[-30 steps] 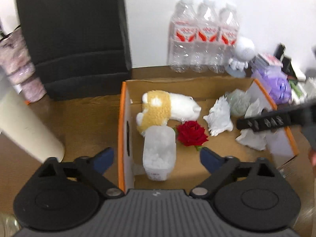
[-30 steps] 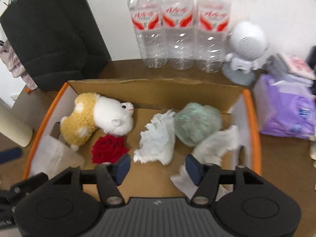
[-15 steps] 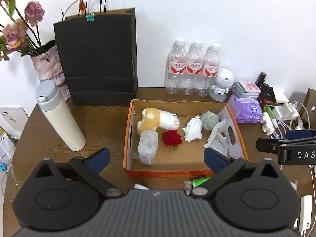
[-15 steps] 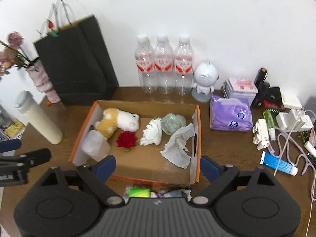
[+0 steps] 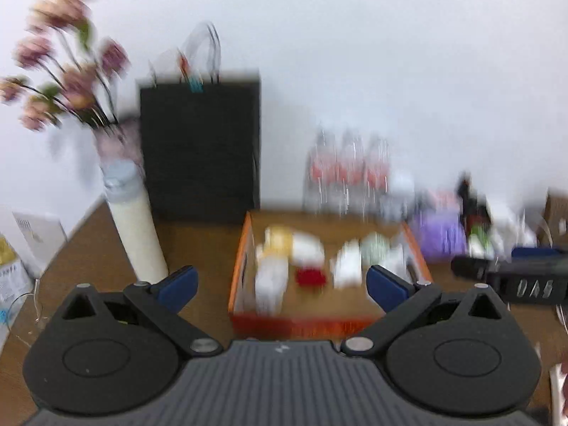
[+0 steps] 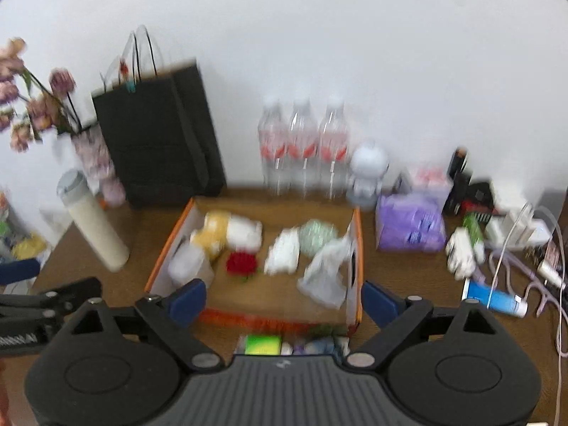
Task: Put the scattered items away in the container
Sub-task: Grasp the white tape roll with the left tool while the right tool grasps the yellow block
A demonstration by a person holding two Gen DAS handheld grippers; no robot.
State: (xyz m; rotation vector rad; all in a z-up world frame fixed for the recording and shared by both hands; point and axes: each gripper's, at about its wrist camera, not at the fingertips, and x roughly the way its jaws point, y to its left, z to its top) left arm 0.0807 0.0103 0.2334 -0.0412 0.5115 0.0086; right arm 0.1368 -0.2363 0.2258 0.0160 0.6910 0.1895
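Above the near edge of the desk (image 6: 408, 266), both empty tools, left tool (image 5: 280, 280) and right tool (image 6: 284, 296), are hanging wide open, having backed away from the box (image 6: 356, 248), so another stray item is probably next.

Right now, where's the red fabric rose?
Right wrist view: the red fabric rose lies inside the orange-edged cardboard box, left of centre, just below the yellow-and-white plush toy.

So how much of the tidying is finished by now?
Much looks done: the cardboard box already holds a plush toy, a red rose, a white shell-like piece and crumpled tissue. Nothing is in hand: the left gripper and right gripper are both open and empty. Left: a few small items, blurred, on the table before the box.
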